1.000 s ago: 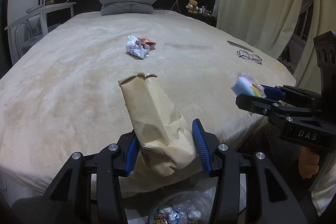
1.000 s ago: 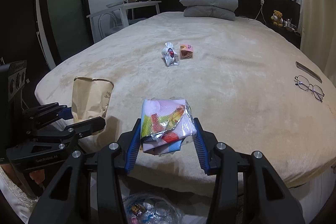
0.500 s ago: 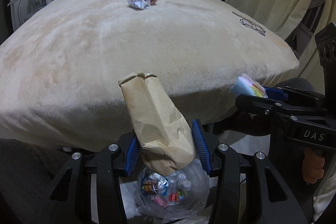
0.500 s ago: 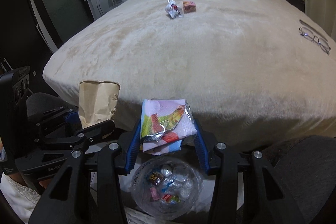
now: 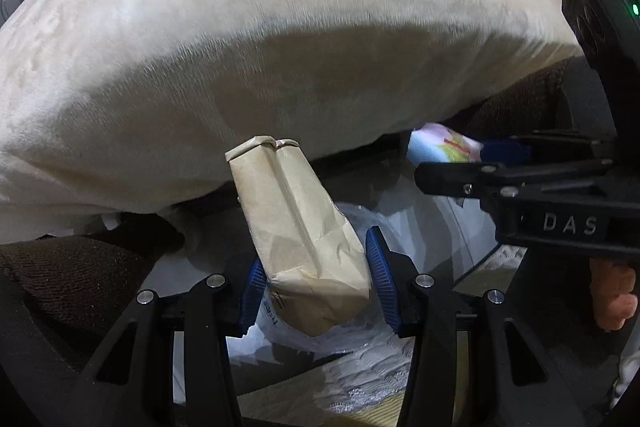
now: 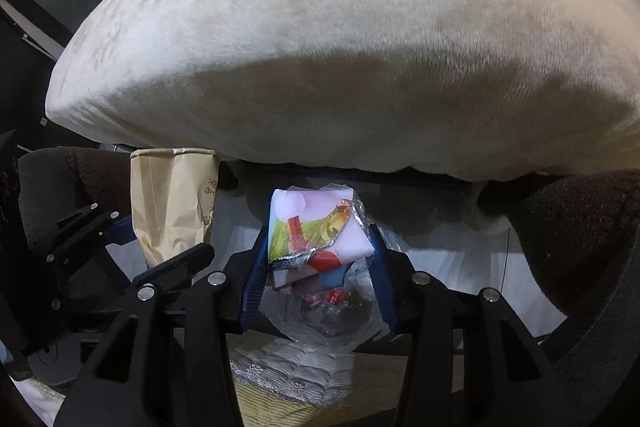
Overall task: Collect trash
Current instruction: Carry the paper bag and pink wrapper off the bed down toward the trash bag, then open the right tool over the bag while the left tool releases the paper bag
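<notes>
the left claw (image 5: 316, 291) is clamping a brown paper bag (image 5: 296, 227), and the right claw (image 6: 316, 267) is clamping a colourful wrapper (image 6: 316, 227). both are now tilting steeply down past the edge of the bed (image 6: 340, 47), whereas a second ago they were looking level across it. just beneath each claw a clear trash bag (image 6: 328, 323) is sitting open, so both pieces are probably ready to drop.
</notes>
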Demonstrator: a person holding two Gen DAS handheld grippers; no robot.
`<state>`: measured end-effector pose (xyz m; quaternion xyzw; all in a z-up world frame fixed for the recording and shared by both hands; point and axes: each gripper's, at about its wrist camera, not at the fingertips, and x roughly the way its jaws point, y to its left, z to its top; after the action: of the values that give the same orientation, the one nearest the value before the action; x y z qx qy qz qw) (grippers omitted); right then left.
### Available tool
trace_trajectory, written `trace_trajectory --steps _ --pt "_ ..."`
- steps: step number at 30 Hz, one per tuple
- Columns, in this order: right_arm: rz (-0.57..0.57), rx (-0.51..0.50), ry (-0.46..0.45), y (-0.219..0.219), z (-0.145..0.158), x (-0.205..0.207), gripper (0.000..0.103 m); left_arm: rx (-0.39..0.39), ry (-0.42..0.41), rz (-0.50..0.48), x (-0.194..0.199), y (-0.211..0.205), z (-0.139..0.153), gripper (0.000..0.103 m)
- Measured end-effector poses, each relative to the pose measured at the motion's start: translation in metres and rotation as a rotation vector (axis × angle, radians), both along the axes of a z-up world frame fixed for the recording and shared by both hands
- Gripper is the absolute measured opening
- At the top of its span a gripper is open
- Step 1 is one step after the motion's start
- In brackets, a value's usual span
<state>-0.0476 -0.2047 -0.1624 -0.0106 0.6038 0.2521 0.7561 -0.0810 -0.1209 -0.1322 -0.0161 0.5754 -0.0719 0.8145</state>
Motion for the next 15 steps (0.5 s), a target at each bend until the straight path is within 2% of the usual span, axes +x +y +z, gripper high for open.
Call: trace_trajectory --steps 4,9,13,15 --pt "-0.034 -0.021 0.128 0.003 -0.028 0.014 0.047 0.009 0.123 -0.033 0.007 -0.002 -0.03 0.047" --pt "-0.054 -0.077 0.233 0.008 -0.063 0.028 0.047 -0.013 0.28 -0.05 0.016 0.002 -0.069 0.047" --pt "-0.073 -0.135 0.314 0.01 -0.096 0.034 0.047 -0.053 0.382 -0.005 0.023 0.013 -0.1 0.047" --pt "-0.086 -0.154 0.361 0.005 -0.114 0.036 0.047 -0.037 0.416 0.019 0.026 0.017 -0.118 0.047"
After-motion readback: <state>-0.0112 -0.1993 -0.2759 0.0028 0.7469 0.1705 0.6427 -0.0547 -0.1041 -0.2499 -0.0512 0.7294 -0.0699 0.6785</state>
